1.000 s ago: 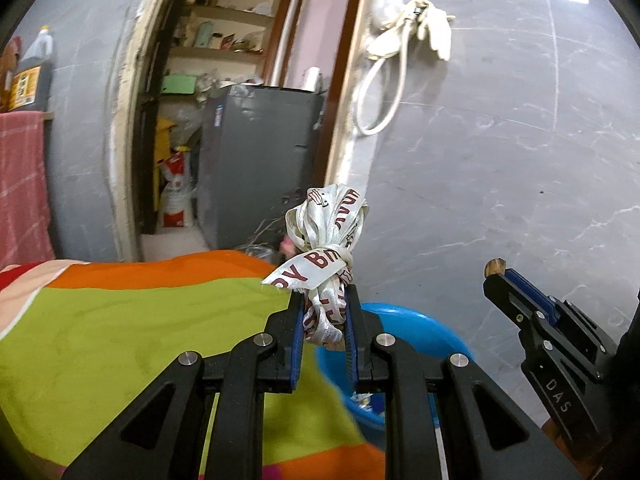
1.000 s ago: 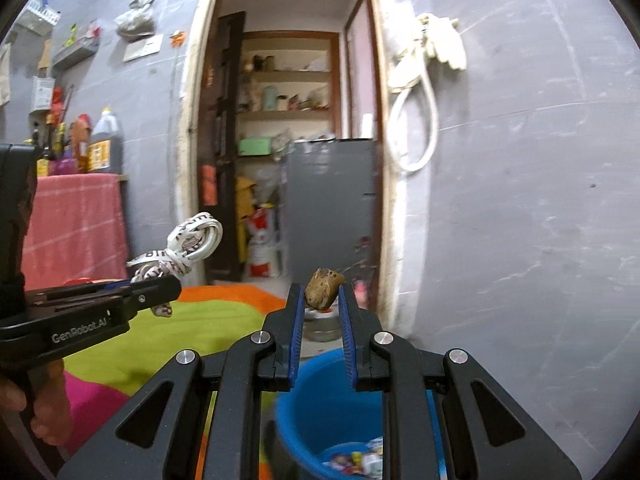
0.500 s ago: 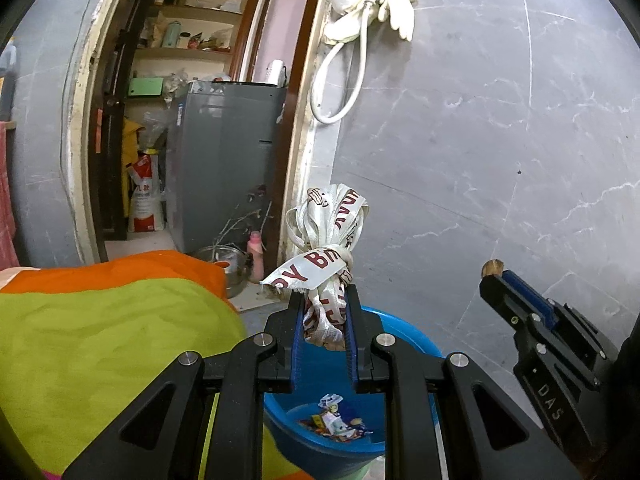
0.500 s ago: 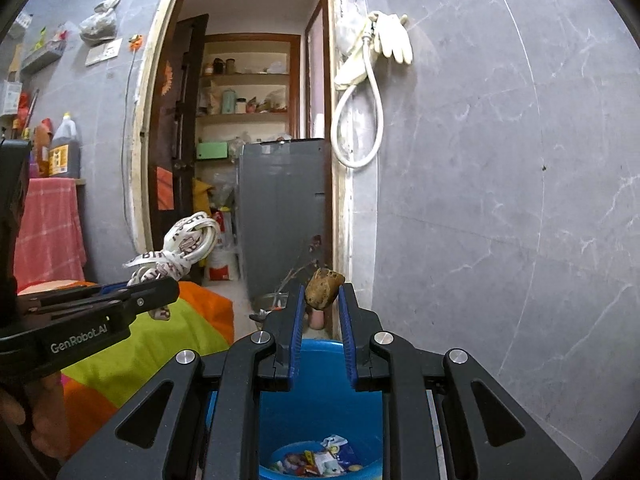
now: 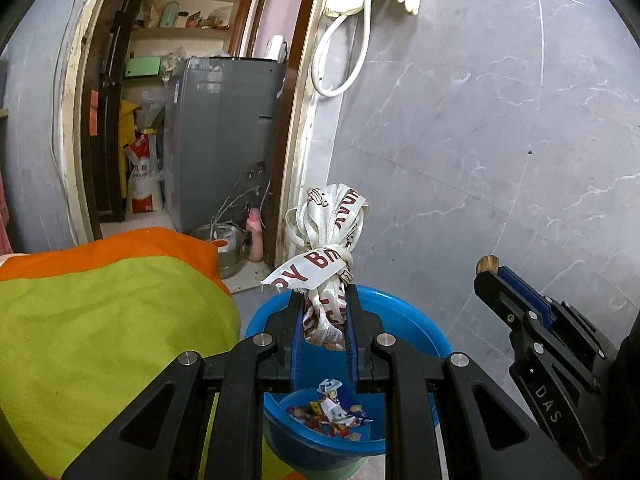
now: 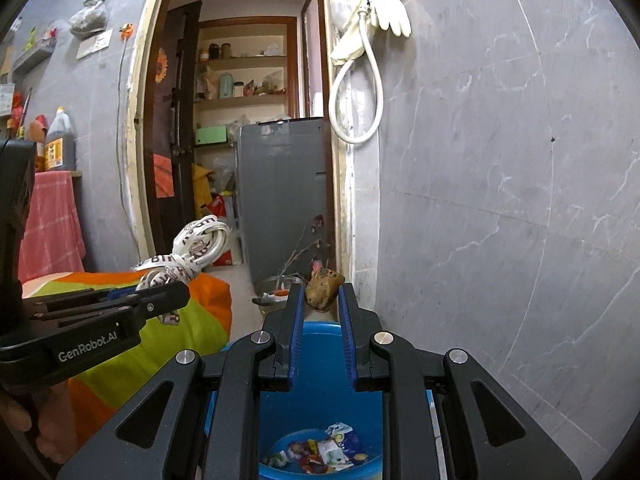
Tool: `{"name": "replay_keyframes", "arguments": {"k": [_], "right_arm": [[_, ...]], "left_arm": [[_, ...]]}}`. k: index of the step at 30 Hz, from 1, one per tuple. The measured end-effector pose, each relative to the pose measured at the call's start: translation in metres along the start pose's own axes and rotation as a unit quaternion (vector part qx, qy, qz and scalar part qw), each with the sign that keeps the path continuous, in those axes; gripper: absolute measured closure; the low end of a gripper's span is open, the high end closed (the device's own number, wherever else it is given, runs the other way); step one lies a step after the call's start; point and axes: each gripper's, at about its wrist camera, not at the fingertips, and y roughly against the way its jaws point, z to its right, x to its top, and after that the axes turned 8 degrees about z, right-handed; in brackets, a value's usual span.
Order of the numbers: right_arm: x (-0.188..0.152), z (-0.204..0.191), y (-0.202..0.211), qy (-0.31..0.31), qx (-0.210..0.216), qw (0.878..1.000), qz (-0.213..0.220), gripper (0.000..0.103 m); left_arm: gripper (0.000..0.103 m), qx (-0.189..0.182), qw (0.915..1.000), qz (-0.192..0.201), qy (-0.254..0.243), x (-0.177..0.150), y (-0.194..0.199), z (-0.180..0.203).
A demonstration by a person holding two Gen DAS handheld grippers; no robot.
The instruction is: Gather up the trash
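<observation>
My left gripper (image 5: 323, 300) is shut on a knotted white ribbon with red lettering (image 5: 328, 240) and holds it above the blue tub (image 5: 424, 332). The tub has several wrappers (image 5: 332, 412) on its bottom. My right gripper (image 6: 320, 300) is shut on a small brown lump (image 6: 323, 283) above the same tub (image 6: 320, 364). In the left wrist view the right gripper (image 5: 486, 270) is at the right, beside the tub. In the right wrist view the left gripper (image 6: 176, 290) with the ribbon (image 6: 196, 248) is at the left.
A bed with a green and orange cover (image 5: 100, 304) lies left of the tub. A grey marble wall (image 5: 480, 140) rises behind it. A doorway opens onto a grey appliance (image 5: 224, 140), shelves and a steel pot (image 5: 222, 240) on the floor.
Both grippers have moved right, off the bed and over the blue tub, tilting down so the wrappers inside show. Each keeps its hold.
</observation>
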Motion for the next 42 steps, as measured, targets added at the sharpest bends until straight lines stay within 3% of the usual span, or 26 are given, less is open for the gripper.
{"name": "replay_keyframes", "arguments": {"k": [7,12,21,26,29,31,35,42], "right_arm": [[0.001,0.002,-0.007,-0.003,-0.003,1.0,-0.007,0.087],[0.0,0.006,-0.009,-0.009,-0.007,1.0,-0.01,0.084],[0.002,0.017,0.0,-0.03,-0.029,0.999,0.009,0.056],[0.005,0.024,0.009,-0.043,-0.044,0.998,0.026,0.031],[0.007,0.028,0.013,-0.052,-0.05,0.997,0.036,0.02],[0.008,0.03,0.017,-0.056,-0.053,0.996,0.039,0.015],[0.008,0.031,0.021,-0.063,-0.056,0.996,0.043,0.0],[0.014,0.028,0.032,-0.068,-0.054,0.995,0.053,0.0]], "left_arm": [[0.088,-0.002,0.9998,-0.014,0.012,-0.001,-0.004,-0.004],[0.079,-0.002,0.9994,-0.023,0.028,-0.001,-0.007,-0.009],[0.061,0.008,0.9992,-0.02,0.035,0.0,-0.004,-0.012],[0.038,0.024,0.9988,-0.006,0.043,0.003,0.006,-0.019],[0.017,0.04,0.998,0.006,0.05,0.006,0.015,-0.026],[0.011,0.05,0.9971,0.016,0.054,0.007,0.022,-0.031],[0.008,0.065,0.9963,0.018,0.052,0.01,0.031,-0.038],[0.007,0.09,0.9945,0.029,0.046,0.011,0.051,-0.048]]}}
